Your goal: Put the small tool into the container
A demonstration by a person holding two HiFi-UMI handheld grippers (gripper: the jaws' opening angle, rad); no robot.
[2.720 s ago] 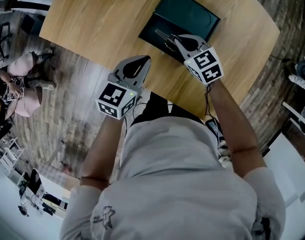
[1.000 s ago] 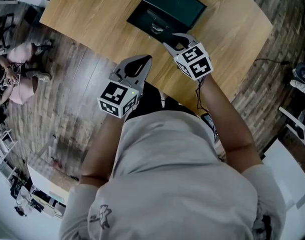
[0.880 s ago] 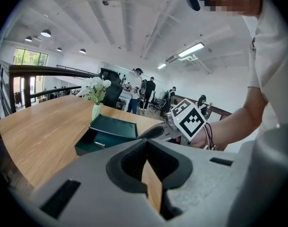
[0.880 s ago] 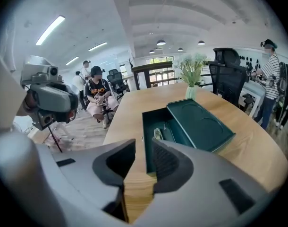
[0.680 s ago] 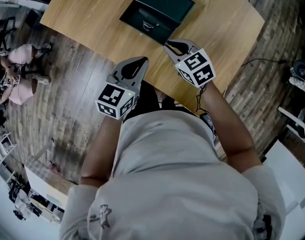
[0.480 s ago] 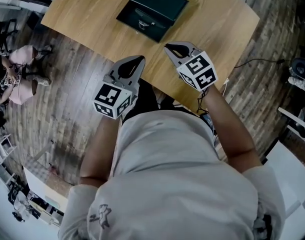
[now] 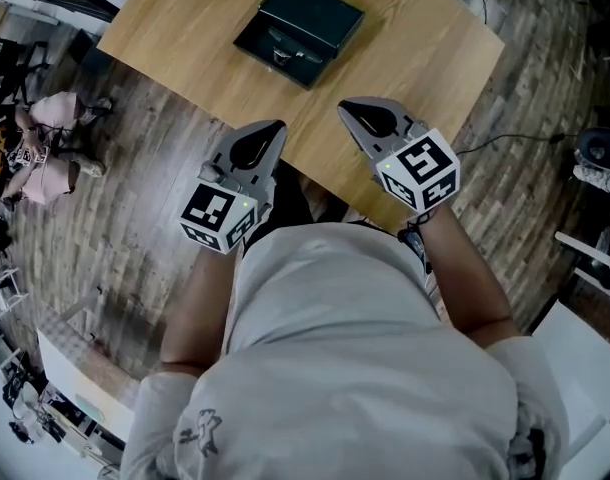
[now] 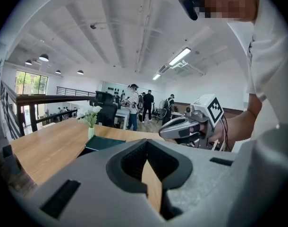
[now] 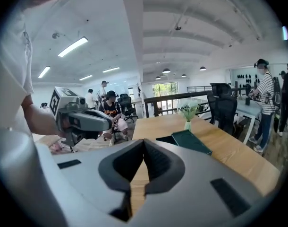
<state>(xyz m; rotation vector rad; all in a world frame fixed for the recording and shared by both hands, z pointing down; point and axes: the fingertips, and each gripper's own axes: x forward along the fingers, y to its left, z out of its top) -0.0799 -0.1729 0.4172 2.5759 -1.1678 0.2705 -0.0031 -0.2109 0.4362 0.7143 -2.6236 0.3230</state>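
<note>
A dark green container (image 7: 307,20) lies on the wooden table (image 7: 185,28), far from both grippers. A small metal tool (image 7: 289,56) rests in its black front part. My right gripper (image 7: 349,109) hovers over the table's near edge, shut and empty. My left gripper (image 7: 270,128) is level with it, just off the near edge, also shut with nothing in it. The left gripper view shows the container (image 8: 105,142) beyond the shut jaws and the right gripper (image 8: 182,126) beside it. From the right gripper view I see the container (image 9: 191,141) and the left gripper (image 9: 87,119).
A small vase of flowers (image 8: 90,122) stands just behind the container. A person (image 7: 45,148) sits on the floor to the left. A cable (image 7: 505,133) runs across the floor on the right. More people stand in the background (image 8: 134,108).
My right gripper has drawn back from the container toward the table's near edge and its jaws have shut. The tool stays in the container. The left gripper has barely moved.
</note>
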